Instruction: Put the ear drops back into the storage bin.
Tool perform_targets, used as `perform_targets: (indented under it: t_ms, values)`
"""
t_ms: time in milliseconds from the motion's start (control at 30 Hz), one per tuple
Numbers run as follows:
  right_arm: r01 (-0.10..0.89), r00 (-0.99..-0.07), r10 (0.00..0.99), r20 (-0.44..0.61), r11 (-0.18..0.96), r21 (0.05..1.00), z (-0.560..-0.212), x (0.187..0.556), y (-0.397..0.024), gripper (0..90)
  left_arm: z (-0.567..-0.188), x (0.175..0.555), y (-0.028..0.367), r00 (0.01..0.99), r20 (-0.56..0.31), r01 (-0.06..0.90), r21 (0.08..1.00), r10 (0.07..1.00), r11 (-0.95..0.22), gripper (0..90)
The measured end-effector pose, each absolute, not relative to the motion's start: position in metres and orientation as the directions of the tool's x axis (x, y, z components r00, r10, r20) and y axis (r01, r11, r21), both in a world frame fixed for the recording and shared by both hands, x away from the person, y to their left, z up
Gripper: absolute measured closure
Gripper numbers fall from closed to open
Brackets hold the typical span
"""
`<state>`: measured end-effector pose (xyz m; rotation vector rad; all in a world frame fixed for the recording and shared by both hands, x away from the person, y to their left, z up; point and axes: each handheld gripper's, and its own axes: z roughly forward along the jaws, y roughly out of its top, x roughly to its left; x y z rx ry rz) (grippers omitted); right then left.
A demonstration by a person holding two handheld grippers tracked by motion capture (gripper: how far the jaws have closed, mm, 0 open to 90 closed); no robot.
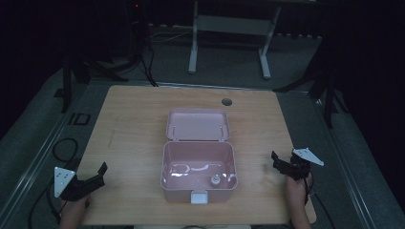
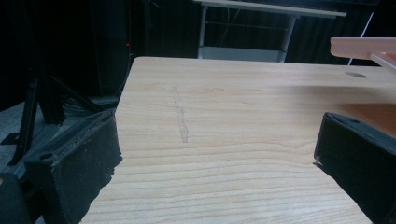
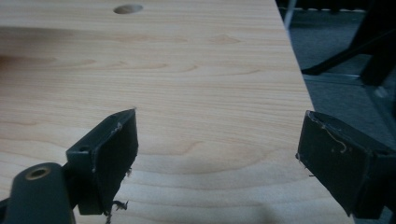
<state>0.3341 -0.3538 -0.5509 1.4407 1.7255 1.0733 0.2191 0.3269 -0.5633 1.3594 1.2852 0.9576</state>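
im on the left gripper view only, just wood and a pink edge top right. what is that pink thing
Observer: An open pink box at the table's middle, lid folded back flat behind it.
Operator: anything inside
Observer: One small round object, near the front right corner; too small to identify.
Operator: where's the other gripper
Observer: The right gripper sits right of the box, near the table's right edge, jaws wide apart with nothing between them.
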Motion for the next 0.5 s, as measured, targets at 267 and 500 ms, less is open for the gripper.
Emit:
perform_targets:
  t_ms: [267,500]
  values:
    - [0.448,-0.222,0.971,0.093,0.017,0.894,-0.550,0.334,-0.363,12.2,-0.563,0.219,0.327,0.123,-0.085,0.204,0.977,0.989,0.058,0.5]
    - [0.467,-0.232,0.962,0.143,-0.019,0.884,-0.551,0.336,-0.369,12.3,-0.563,0.219,0.327,0.123,-0.086,0.205,0.977,0.989,0.060,0.4]
